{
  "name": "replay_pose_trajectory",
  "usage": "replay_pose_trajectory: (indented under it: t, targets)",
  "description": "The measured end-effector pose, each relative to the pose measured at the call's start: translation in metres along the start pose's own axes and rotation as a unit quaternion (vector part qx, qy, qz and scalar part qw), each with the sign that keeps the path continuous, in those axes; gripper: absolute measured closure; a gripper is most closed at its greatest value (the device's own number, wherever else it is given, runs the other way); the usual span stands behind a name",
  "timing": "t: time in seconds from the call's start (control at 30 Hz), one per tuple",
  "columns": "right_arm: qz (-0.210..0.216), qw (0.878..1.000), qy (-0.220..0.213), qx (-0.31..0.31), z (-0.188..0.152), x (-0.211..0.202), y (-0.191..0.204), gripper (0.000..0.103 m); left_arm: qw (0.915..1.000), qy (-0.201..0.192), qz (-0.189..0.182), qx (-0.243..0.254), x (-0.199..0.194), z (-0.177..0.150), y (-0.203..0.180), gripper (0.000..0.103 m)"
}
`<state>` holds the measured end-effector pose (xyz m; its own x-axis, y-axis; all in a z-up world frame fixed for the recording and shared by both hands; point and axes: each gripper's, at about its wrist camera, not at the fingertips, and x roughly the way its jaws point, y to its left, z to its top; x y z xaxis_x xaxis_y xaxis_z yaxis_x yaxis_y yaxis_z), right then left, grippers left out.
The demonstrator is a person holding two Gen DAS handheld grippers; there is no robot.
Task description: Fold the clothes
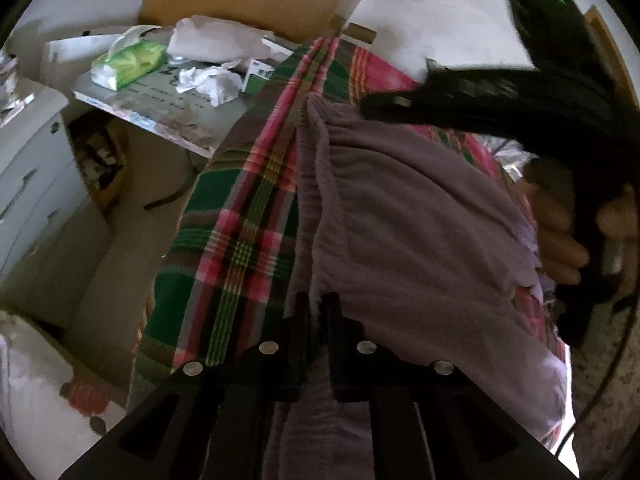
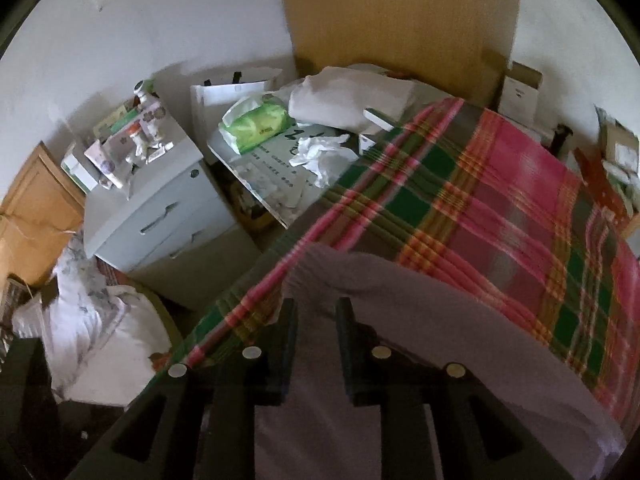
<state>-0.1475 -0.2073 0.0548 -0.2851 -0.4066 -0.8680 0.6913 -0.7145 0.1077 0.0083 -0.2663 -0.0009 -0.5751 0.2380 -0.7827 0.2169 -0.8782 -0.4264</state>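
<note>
A lilac garment (image 1: 420, 220) with a gathered elastic waistband lies on a bed covered by a pink and green plaid blanket (image 1: 240, 220). My left gripper (image 1: 317, 304) is shut on the waistband, which runs up and away from its fingers. The right gripper (image 1: 368, 105), held by a hand (image 1: 560, 236), reaches in over the garment's far end. In the right wrist view the garment (image 2: 400, 292) spreads under and between the fingers of my right gripper (image 2: 317, 312). That gripper looks shut on the cloth near the waistband corner, with a wider gap between its fingers. The plaid blanket (image 2: 500, 184) stretches beyond.
At the head of the bed a board (image 2: 264, 176) carries a green tissue pack (image 2: 256, 122), crumpled tissues (image 2: 324, 152) and folded white cloth (image 2: 348, 100). A white drawer cabinet (image 2: 160, 208) with bottles on top stands left of the bed. White bedding (image 2: 100, 320) lies on the floor.
</note>
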Motion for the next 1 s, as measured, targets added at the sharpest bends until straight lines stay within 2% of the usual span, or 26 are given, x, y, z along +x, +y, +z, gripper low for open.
replay_pose_trajectory:
  t: [0.07, 0.17, 0.3, 0.37, 0.57, 0.67, 0.77, 0.87, 1.0]
  targets:
    - [-0.009, 1.000, -0.010, 0.007, -0.013, -0.017, -0.013, 0.083, 1.0000, -0.001, 0.005, -0.006, -0.003, -0.001, 0.001, 0.088]
    - [-0.015, 0.999, -0.033, 0.038, -0.040, -0.051, -0.043, 0.083, 0.9997, -0.012, 0.007, -0.019, -0.014, -0.006, 0.006, 0.088]
    - [-0.029, 0.995, -0.055, 0.078, -0.094, -0.092, -0.080, 0.080, 0.9995, -0.023, 0.004, -0.020, -0.032, -0.020, 0.004, 0.088]
    - [-0.037, 0.994, -0.061, 0.088, -0.124, -0.108, -0.090, 0.080, 0.9995, -0.022, -0.001, -0.023, -0.041, -0.030, 0.005, 0.082]
    - [-0.043, 0.993, -0.076, 0.085, -0.217, -0.140, -0.081, 0.079, 0.9965, -0.018, -0.037, -0.073, -0.059, -0.066, 0.014, 0.075]
    - [-0.017, 0.994, -0.089, 0.066, -0.255, -0.146, -0.056, 0.077, 0.9930, -0.014, -0.058, -0.102, -0.065, -0.084, 0.018, 0.075]
    - [0.011, 0.996, -0.083, 0.027, -0.282, -0.139, -0.024, 0.076, 0.9882, -0.009, -0.079, -0.130, -0.071, -0.102, 0.023, 0.075]
    - [0.021, 0.997, -0.076, -0.012, -0.298, -0.130, 0.006, 0.075, 0.9845, -0.004, -0.103, -0.142, -0.067, -0.110, 0.017, 0.075]
    - [0.035, 0.995, -0.079, -0.045, -0.313, -0.124, 0.031, 0.060, 0.9839, 0.002, -0.097, -0.150, -0.061, -0.112, 0.010, 0.075]
